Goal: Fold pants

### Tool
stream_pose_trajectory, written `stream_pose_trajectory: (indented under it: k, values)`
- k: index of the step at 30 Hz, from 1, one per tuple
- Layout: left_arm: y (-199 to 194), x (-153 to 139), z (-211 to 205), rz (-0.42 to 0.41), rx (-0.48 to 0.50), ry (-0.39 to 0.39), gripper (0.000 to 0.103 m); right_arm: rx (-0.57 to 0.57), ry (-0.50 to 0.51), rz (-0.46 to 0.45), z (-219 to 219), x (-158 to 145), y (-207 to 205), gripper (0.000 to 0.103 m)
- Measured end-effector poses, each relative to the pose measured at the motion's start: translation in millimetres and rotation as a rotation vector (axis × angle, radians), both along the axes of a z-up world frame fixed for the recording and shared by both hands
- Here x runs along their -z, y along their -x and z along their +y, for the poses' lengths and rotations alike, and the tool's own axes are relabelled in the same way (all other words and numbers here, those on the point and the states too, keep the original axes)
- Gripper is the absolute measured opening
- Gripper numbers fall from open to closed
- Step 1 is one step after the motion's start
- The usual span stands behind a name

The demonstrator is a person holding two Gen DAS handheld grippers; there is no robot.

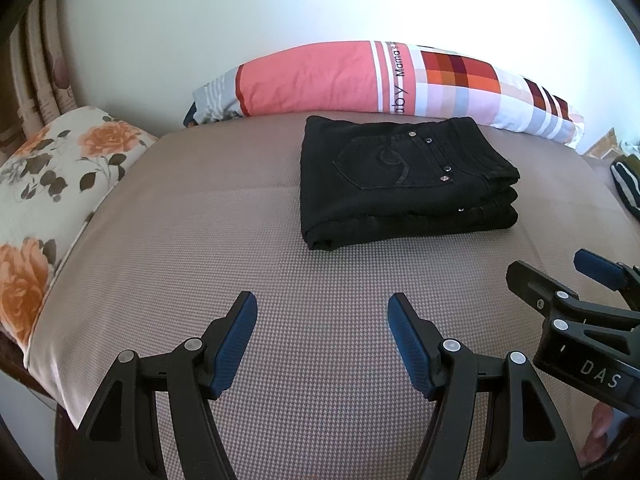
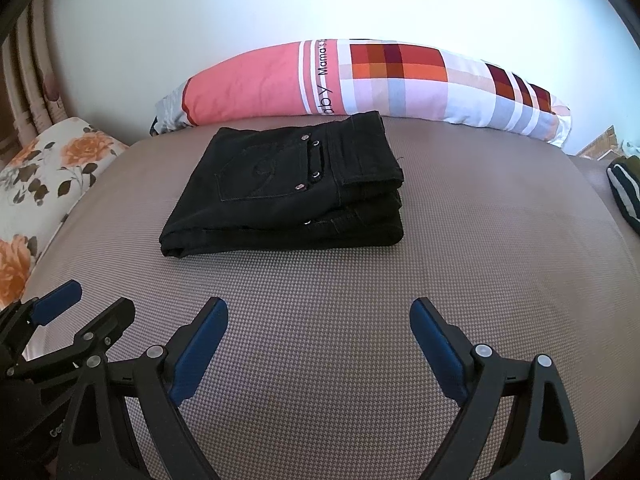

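**Folded and let go**

Lying in a compact stack on the taupe mattress, the black pants look finished: several layers sit squared on one another, a back pocket with its curled stitching and small rivets facing up, the waistband edges lined up toward the right. The bundle rests near the far side of the bed, just in front of the long pink-and-plaid pillow, apart from both tools.

The left gripper hovers low over bare mattress near the front edge, its blue-padded jaws spread wide with nothing between them. The right gripper sits just beside it, likewise spread and empty. Neither touches the cloth, which fits a job that needs no more handling; open jaws pulled away leave the stack undisturbed.

A floral pillow lies at the left edge of the bed, and a dark striped garment lies at the far right, well away from the pants.

Judging from the tidy layers, the folding seems complete. Only a slight overhang of the top layer on the right might merit a nudge.
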State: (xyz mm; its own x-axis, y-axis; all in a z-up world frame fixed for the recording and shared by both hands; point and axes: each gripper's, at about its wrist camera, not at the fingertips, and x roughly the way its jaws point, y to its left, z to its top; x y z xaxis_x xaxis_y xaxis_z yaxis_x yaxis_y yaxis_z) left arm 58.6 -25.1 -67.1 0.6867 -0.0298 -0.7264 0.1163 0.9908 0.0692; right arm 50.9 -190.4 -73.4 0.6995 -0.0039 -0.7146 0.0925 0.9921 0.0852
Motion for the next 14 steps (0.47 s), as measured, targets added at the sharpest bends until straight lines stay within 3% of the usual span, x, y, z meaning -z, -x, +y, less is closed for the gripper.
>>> stream_pose_trajectory:
  k: [14]
  values:
    - [-0.9,4.0,-1.5,0.012,0.007,0.003,0.068,0.001,0.001,0.004,-0.2,2.1,-0.9,0.091]
